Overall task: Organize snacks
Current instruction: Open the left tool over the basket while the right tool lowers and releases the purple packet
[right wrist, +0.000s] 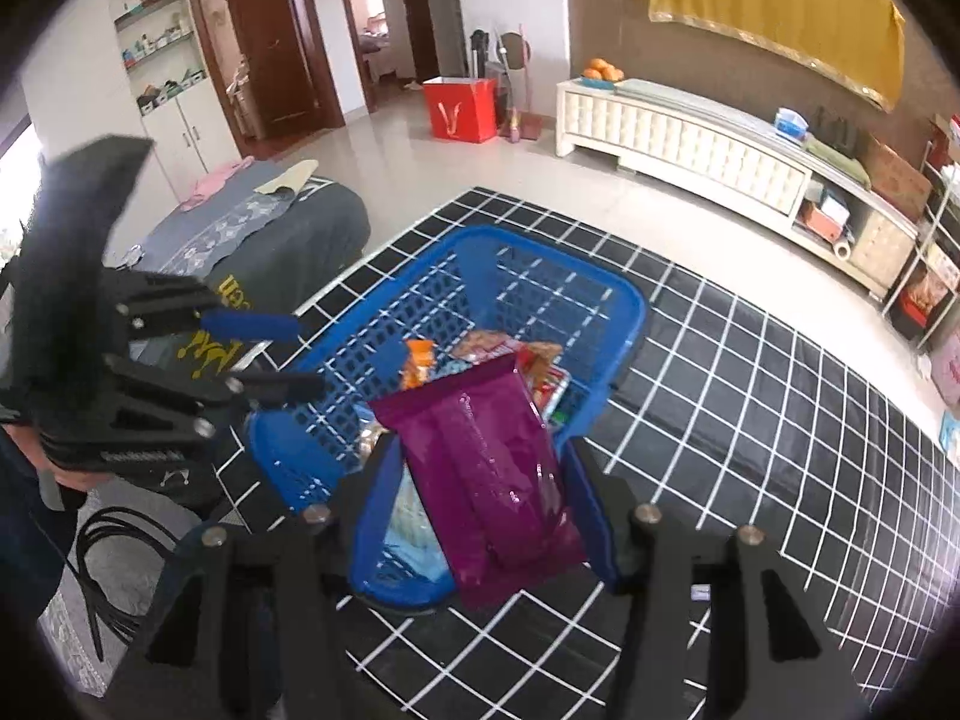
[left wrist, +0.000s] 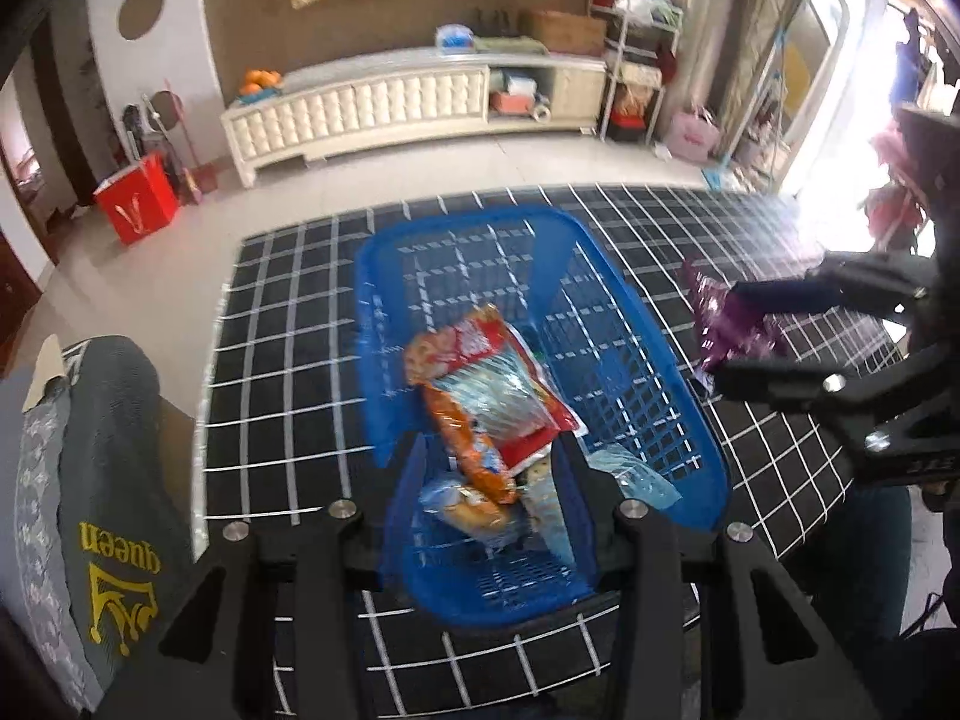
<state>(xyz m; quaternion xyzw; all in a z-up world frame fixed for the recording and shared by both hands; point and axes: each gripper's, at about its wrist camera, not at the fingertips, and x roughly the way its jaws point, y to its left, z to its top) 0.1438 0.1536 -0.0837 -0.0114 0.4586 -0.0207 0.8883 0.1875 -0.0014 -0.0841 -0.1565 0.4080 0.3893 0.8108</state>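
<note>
The left tongs are held spread, nothing being gripped between the two blue-padded fingers; in the right wrist view they are seen at 9 o'clock. The right tongs are closed on a purple snack packet, seen at 3 o'clock in the left wrist view, with the fingers pointed toward 9 o'clock.

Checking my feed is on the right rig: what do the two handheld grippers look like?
Both are matte black, angular frames with silver bolt heads. The left gripper and right gripper carry long fingers faced in blue. White lettering, too blurred to read, marks the left gripper's side, and black cable loops beneath it.
</note>
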